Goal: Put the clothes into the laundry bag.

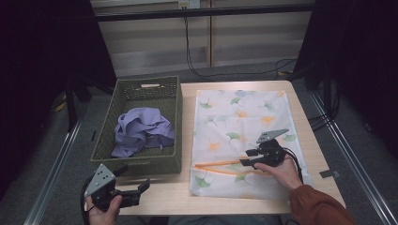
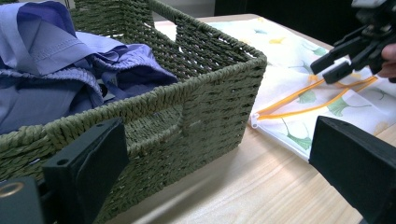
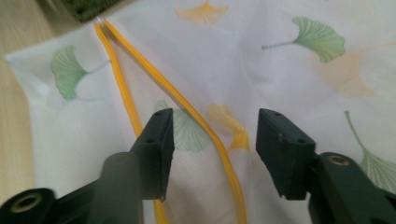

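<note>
The laundry bag (image 1: 244, 136), white mesh printed with ginkgo leaves, lies flat on the right half of the bench (image 1: 164, 197), its yellow zipper (image 1: 220, 166) running along the near end and already parted into two strips. The right tongs (image 1: 248, 157) hover just above that zipper, released, with the jaws spread wide on either side of one yellow strip (image 3: 205, 126) and nothing pressed between them. The left tongs (image 1: 141, 186) wait at the near left corner of the bench, also released, jaws apart and empty, pointing toward the green woven basket (image 1: 176, 126) that stands at the bench's left edge and holds a crumpled lilac garment (image 1: 141, 131). The step in hand appears to be taking hold of the bag's mouth. The next move calls for lowering the right tongs onto one zipper edge, closing on that single layer only, and lifting it to open the mouth.
</note>
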`<state>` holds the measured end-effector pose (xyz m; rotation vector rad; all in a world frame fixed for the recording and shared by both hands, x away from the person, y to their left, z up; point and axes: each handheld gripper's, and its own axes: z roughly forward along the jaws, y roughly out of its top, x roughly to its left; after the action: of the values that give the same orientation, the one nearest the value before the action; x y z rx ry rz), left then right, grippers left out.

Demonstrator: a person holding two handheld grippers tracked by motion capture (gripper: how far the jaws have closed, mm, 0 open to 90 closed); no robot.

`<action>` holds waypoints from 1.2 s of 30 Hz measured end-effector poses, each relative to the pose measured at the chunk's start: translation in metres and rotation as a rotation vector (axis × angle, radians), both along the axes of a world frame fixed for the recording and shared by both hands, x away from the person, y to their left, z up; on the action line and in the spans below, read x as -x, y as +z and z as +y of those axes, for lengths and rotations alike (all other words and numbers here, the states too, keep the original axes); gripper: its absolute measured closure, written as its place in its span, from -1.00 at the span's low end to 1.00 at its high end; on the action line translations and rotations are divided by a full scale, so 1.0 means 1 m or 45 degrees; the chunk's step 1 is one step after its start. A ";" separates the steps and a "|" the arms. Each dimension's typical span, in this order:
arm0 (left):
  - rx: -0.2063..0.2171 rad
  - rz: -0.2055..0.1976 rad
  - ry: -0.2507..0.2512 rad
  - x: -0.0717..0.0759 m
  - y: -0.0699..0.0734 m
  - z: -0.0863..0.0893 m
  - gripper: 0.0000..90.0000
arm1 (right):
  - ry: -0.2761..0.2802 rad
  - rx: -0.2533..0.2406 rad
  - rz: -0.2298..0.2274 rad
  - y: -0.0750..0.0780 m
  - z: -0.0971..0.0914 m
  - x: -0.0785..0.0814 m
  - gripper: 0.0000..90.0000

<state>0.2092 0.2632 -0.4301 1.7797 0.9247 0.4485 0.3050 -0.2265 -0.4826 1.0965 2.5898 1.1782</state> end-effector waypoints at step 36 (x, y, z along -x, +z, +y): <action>-0.028 -0.007 -0.001 -0.002 0.000 0.000 -0.90 | -0.152 0.164 -0.094 -0.016 -0.014 -0.006 0.81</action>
<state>0.2110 0.2630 -0.4299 1.7980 0.9186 0.4645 0.3113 -0.2409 -0.4982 1.1409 2.4682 0.9919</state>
